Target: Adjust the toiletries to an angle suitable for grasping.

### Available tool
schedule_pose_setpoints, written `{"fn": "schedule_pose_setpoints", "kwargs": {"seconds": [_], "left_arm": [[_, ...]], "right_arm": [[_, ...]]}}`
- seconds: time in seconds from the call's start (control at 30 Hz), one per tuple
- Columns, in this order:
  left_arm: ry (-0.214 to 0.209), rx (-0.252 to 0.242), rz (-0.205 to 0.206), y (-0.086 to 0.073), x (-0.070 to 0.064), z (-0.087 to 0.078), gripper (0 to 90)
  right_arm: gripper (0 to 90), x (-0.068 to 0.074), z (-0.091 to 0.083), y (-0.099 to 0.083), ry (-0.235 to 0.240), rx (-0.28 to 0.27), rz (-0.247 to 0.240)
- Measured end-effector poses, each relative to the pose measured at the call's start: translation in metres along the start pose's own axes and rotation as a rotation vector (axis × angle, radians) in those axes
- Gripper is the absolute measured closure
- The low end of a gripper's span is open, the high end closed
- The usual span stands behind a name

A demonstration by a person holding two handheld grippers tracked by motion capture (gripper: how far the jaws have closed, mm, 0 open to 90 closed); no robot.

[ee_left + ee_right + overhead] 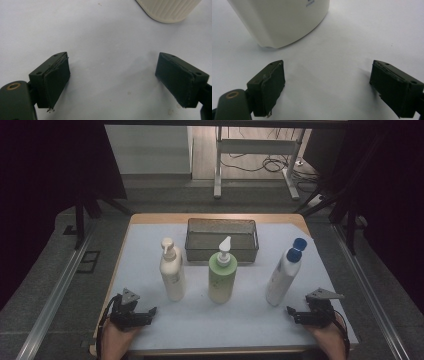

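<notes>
I see a green pump bottle point(221, 280) upright at mid surface, its white nozzle tipped up toward the far right. Just behind it is a dark mesh basket point(221, 221), rectangular, long side left to right, nothing inside that I can make out. Bottle and basket are close; I can't tell if they touch. The surface point(225, 325) has a pale cover, with a wooden edge point(150, 218) showing along the far side. Grey floor point(45, 270) lies around it. There is a metal rail point(55, 292) on the left and another rail point(372, 295) on the right. Far back are a white desk frame point(255, 147) and loose black cables point(272, 165) on the floor. Dark curtains point(50, 160) hang on both sides.
</notes>
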State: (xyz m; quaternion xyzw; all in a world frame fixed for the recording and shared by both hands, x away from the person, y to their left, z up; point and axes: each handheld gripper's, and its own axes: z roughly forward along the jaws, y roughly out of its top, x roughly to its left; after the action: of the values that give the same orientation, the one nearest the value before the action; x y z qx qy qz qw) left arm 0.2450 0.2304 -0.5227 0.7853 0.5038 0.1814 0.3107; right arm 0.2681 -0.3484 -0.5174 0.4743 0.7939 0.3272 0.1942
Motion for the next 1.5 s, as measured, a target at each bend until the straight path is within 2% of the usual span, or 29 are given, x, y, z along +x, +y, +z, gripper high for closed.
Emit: {"fn": "schedule_pose_setpoints", "kwargs": {"seconds": [1.1, 1.27, 1.5], "left_arm": [[0.000, 0.000, 0.000, 0.000, 0.000, 0.000, 12.1], [-0.001, 0.001, 0.000, 0.000, 0.000, 0.000, 12.1], [0.000, 0.000, 0.000, 0.000, 0.000, 0.000, 12.1]], "right_arm": [[13.1, -0.001, 0.000, 0.001, 0.004, 0.003, 0.004], [17.1, -0.002, -0.002, 0.001, 0.002, 0.001, 0.009], [28.1, -0.003, -0.013, 0.003, 0.023, -0.021, 0.052]]}}
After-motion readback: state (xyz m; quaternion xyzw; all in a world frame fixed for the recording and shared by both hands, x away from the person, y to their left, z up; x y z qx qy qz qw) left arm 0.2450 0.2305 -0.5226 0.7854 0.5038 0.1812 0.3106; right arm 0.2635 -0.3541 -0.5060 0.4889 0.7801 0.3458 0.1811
